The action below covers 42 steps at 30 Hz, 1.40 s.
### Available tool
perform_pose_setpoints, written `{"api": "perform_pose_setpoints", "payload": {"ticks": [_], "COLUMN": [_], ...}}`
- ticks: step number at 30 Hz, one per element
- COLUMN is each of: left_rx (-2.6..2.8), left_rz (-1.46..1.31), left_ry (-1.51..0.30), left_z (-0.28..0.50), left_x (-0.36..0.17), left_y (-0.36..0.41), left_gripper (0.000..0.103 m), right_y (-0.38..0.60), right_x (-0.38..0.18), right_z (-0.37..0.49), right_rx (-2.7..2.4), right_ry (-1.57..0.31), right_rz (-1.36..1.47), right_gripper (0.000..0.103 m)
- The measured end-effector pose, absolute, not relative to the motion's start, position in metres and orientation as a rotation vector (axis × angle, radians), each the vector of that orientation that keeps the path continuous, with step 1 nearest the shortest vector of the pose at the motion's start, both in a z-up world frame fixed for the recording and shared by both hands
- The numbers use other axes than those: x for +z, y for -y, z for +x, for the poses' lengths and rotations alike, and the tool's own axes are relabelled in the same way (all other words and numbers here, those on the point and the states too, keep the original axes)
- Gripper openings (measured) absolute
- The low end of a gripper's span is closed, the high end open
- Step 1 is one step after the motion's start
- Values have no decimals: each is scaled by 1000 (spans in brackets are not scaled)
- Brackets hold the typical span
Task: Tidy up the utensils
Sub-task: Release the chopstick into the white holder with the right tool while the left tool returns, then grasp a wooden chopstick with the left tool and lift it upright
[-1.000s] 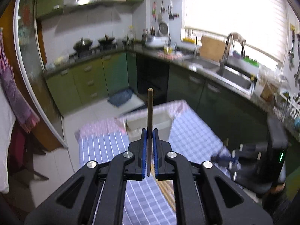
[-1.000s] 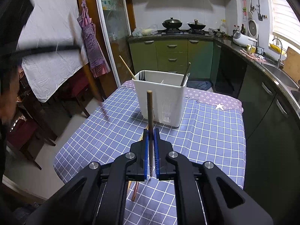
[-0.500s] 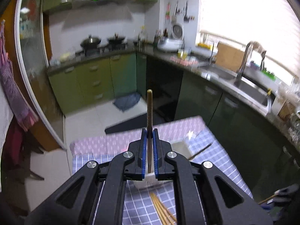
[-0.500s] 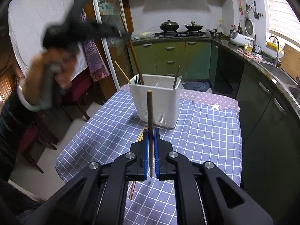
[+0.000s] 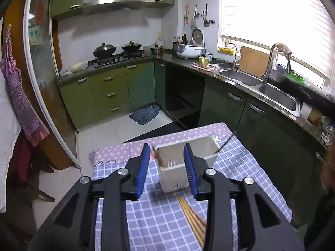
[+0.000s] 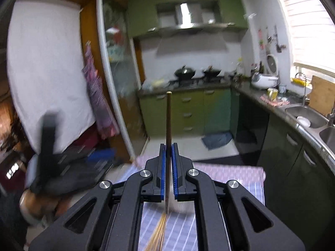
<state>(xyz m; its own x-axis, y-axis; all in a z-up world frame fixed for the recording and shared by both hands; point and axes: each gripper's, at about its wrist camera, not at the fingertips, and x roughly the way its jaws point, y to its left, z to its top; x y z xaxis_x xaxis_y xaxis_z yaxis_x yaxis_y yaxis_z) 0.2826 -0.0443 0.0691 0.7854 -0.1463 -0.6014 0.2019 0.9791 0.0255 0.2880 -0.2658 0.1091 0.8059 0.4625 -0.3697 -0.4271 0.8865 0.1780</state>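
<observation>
Above the holder (image 5: 186, 163): left gripper (image 5: 167, 169) wide, empty; right gripper (image 6: 168, 173) pinching a chopstick (image 6: 168, 121). Next, probably: lowering it into the holder.

I see green cabinets (image 5: 108, 92) under a dark countertop (image 5: 247, 83), a steel double sink (image 5: 259, 85), a bright blinded window (image 5: 278, 18), and pale floor tiles (image 5: 117, 129).

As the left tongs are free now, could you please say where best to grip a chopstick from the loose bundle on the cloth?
Grip one of the chopsticks mid-shaft, from above, with the left tongs set across its length. They lie flat and close together on the tablecloth, so an outer stick looks easiest.
</observation>
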Motion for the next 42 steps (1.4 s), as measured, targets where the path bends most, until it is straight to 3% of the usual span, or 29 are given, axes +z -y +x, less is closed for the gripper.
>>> {"api": "perform_pose_setpoints", "payload": {"ticks": [5, 15, 23, 29, 33, 42], "left_rx": [-195, -207, -214, -257, -229, -130], "left_rz": [78, 70, 58, 2, -9, -74], "left_ry": [-673, -774, -954, -1210, -1324, -1407], "left_z": [254, 238, 259, 285, 303, 332], "left_x": [65, 39, -12, -86, -127, -160], "left_y": [26, 14, 34, 58, 72, 76], "left_gripper": [36, 43, 43, 43, 28, 24], "right_y": [250, 232, 249, 262, 273, 305], "right_x": [100, 29, 49, 11, -50, -121], "right_z": [339, 391, 315, 250, 244, 248], "right_rx": [417, 365, 444, 506, 433, 414], "right_ry": [-457, -630, -512, -573, -708, -866], "right_rz": [105, 34, 18, -59, -103, -31], "right_gripper": [7, 7, 14, 19, 19, 22]}}
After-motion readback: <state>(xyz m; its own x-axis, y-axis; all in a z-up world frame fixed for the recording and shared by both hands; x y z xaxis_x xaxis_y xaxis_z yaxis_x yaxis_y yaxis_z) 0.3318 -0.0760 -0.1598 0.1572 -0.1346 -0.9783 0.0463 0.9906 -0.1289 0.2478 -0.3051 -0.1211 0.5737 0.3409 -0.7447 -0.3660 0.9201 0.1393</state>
